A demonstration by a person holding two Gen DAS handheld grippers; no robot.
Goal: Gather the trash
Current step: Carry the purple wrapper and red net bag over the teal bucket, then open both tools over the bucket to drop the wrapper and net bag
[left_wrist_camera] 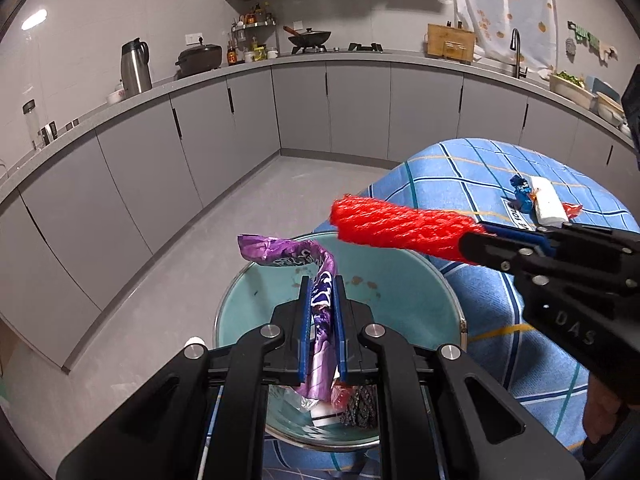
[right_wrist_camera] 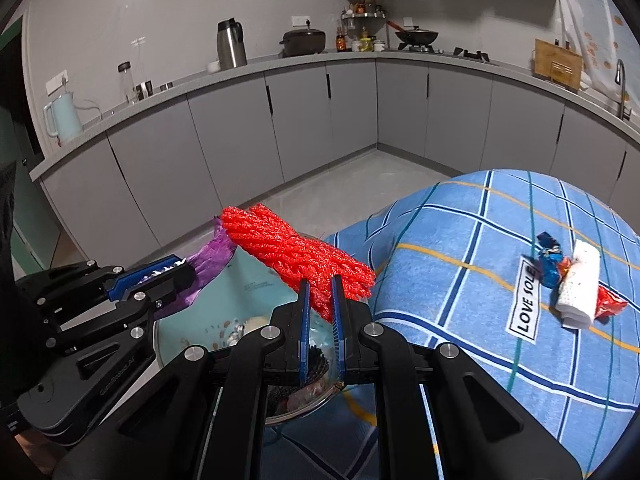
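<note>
Left gripper [left_wrist_camera: 322, 312]: jaws nearly closed, clamped on a purple wrapper [left_wrist_camera: 320, 280]. Blue ridged pads press both faces of the crinkled, glossy foil; free upper end curls away to the left above the pads, lower end hangs down behind them. Positioned directly over the bin [left_wrist_camera: 408, 280].

Right gripper [right_wrist_camera: 320, 312]: jaws nearly closed, clenched on a red foam net [right_wrist_camera: 300, 256]. Net bunched into a thick, soft roll with a woven mesh texture; gripped at one end, remainder projecting forward and left beyond the fingertips. Free end held above the bin's rim, close to the purple wrapper but apart from it.

Bin: round, pale teal inner wall with a thin metallic rim, standing against the near left edge of the table [right_wrist_camera: 460, 248]. Contents partly visible at the bottom: silver foil, a white piece, a red scrap, a dark textured item.

Table: covered with a blue checked cloth crossed by white, dark blue and orange lines, with a white label lettered in black. Near the right edge of the cloth, clustered and touching: a folded white foam piece [right_wrist_camera: 578, 292], a crumpled blue wrapper [right_wrist_camera: 549, 260] on its left side, and a crumpled red wrapper [right_wrist_camera: 610, 304] on its right side.
</note>
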